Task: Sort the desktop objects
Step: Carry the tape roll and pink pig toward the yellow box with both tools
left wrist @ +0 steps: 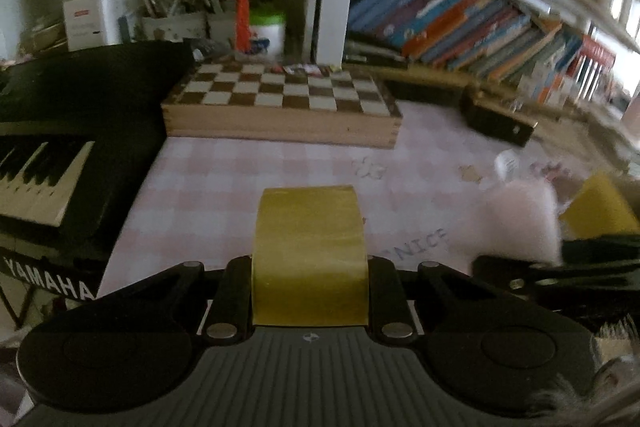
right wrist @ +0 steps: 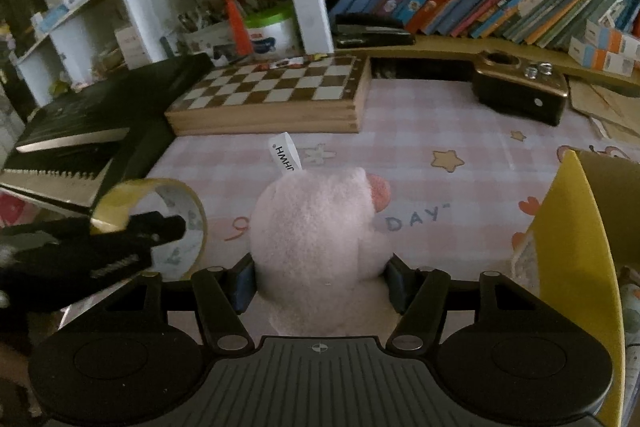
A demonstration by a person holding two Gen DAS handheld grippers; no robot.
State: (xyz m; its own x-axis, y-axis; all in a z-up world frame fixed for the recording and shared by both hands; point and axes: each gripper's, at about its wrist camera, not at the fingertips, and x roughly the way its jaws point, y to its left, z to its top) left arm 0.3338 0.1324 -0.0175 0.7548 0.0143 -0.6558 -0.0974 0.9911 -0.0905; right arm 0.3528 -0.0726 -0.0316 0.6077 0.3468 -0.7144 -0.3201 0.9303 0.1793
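A roll of yellow tape (left wrist: 310,255) stands edge-on between the fingers of my left gripper (left wrist: 310,269), which is shut on it just above the pink checked tablecloth (left wrist: 248,171). From the right wrist view the same tape roll (right wrist: 120,199) shows as a ring at the left, with one black left finger (right wrist: 160,227) reaching across it. My right gripper (right wrist: 320,283) is shut on a pink plush toy (right wrist: 316,227) with a white label. That plush toy (left wrist: 520,223) appears blurred at the right of the left wrist view.
A wooden chessboard box (right wrist: 272,95) lies at the back of the table. A black Yamaha keyboard (left wrist: 48,167) is on the left, and a black and gold box (right wrist: 520,91) at the back right. A yellow container (right wrist: 576,227) stands at the right edge. Bookshelves fill the background.
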